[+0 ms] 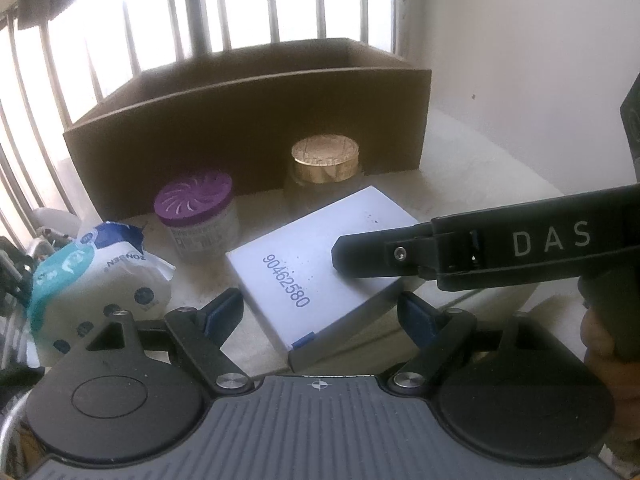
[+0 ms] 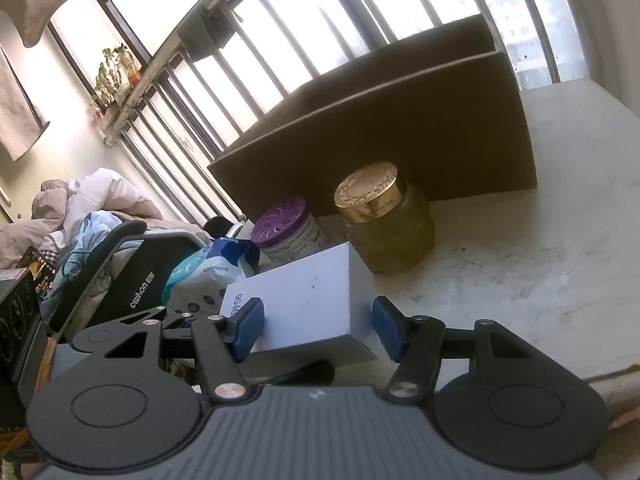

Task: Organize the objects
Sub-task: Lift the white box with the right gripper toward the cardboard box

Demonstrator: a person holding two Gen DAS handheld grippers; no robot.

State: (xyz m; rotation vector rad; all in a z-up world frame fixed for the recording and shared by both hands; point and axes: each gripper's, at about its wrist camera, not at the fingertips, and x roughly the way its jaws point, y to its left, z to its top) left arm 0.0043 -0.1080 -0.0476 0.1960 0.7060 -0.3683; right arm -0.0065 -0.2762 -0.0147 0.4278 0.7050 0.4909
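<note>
Cardboard box (image 1: 248, 128) behind gold-lidded jar (image 1: 324, 164), purple-lidded tub (image 1: 198, 216).

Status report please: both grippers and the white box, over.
Right gripper shut on white box. Left gripper astride it, grip unclear. Gold-lidded jar stands before the carton.

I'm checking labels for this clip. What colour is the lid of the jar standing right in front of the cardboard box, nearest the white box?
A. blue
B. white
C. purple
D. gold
D: the glass jar beside the white box carries a gold lid; the purple lid tops the container further left.
</note>
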